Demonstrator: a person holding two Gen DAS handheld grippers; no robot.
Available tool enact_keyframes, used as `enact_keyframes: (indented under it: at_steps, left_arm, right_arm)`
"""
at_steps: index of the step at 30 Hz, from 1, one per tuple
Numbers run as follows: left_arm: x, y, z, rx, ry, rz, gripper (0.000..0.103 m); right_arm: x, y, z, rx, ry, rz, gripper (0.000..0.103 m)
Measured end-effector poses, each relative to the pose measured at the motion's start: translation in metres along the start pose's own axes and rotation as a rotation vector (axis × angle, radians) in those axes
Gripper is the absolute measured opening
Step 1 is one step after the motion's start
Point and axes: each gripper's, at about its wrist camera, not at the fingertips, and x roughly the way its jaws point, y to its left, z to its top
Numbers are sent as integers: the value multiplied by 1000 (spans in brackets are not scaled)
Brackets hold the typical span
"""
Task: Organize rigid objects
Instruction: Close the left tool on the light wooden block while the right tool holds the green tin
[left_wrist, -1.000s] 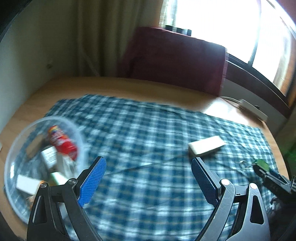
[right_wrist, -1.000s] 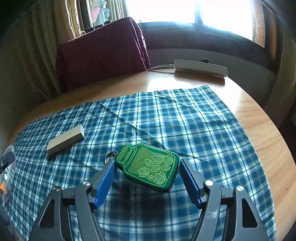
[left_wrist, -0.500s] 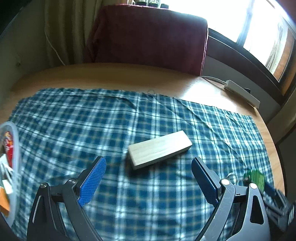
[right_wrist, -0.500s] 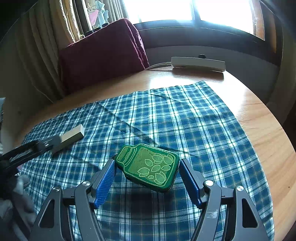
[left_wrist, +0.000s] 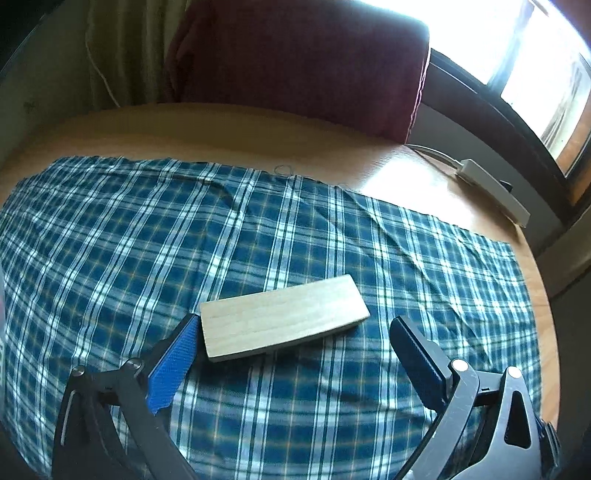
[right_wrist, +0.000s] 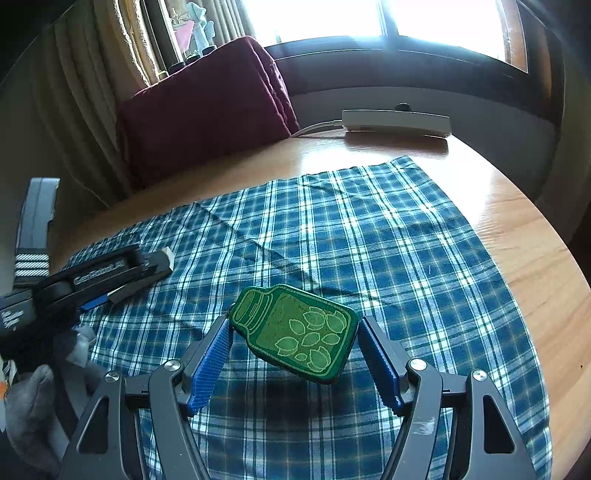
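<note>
Block (left_wrist: 282, 315) lies on the cloth (left_wrist: 110, 240), ungrasped, between the left gripper's (left_wrist: 291, 354) wide-open jaws; right gripper (right_wrist: 293, 354) holds the green tin (right_wrist: 299, 332). Neither looks stowed.

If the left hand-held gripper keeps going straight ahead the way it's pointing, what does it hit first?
Probably the wooden block, lying on the checked cloth between the open fingers of the left hand-held gripper.

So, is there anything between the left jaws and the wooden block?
Nothing visible. The wooden block lies flat on the checked cloth, between the open jaws of the left gripper, its left end at one blue pad.
</note>
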Motion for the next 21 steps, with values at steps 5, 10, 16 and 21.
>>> enact_keyframes:
  at_steps: [5, 10, 16, 21]
  left_arm:
    - [13, -7, 8, 9, -5, 49, 101]
    - [21, -12, 12, 43, -7, 103, 101]
    - [30, -27, 10, 67, -25, 108, 101]
    - [28, -16, 10, 62, -30, 84, 95]
  right_arm:
    - [1, 3, -2, -10, 5, 2, 73]
    - [1, 3, -2, -11, 5, 2, 73]
    - [3, 2, -2, -19, 11, 0, 73]
    - [3, 2, -3, -21, 9, -1, 73]
